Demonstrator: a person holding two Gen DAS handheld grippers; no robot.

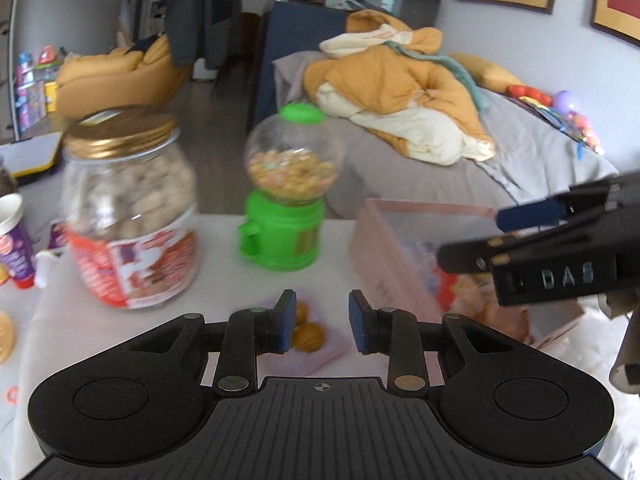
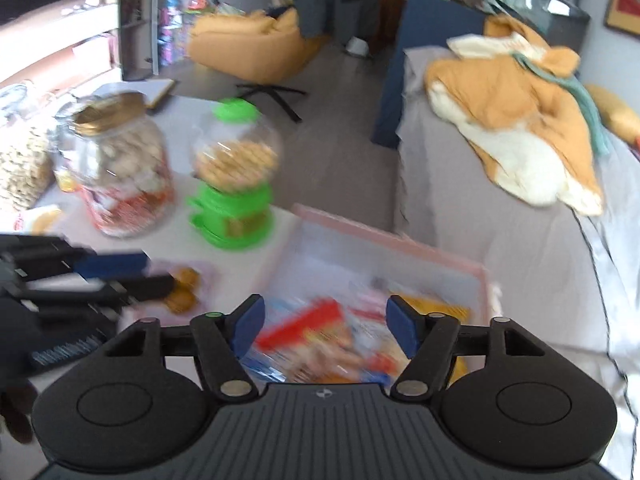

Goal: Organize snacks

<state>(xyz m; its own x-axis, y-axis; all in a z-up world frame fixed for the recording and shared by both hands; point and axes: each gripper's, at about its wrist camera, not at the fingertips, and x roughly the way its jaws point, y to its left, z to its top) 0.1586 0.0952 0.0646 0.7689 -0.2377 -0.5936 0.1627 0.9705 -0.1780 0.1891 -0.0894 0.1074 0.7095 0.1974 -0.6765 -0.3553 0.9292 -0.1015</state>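
Observation:
A clear pink bag of small round cakes [image 1: 307, 336] lies on the white table. My left gripper [image 1: 322, 324] is open just above it, fingers to either side. The bag also shows in the right wrist view [image 2: 182, 290]. A pink-rimmed clear bin [image 1: 400, 248] stands to the right and holds several colourful snack packets [image 2: 332, 340]. My right gripper [image 2: 324, 330] is open and empty above the bin. It shows in the left wrist view [image 1: 480, 240] over the bin.
A big nut jar with a gold lid [image 1: 128, 208] and a green candy dispenser [image 1: 286, 192] stand at the back of the table [image 1: 224, 312]. Small packets [image 1: 16, 256] lie at the left edge. A bed with blankets [image 1: 400, 96] lies beyond.

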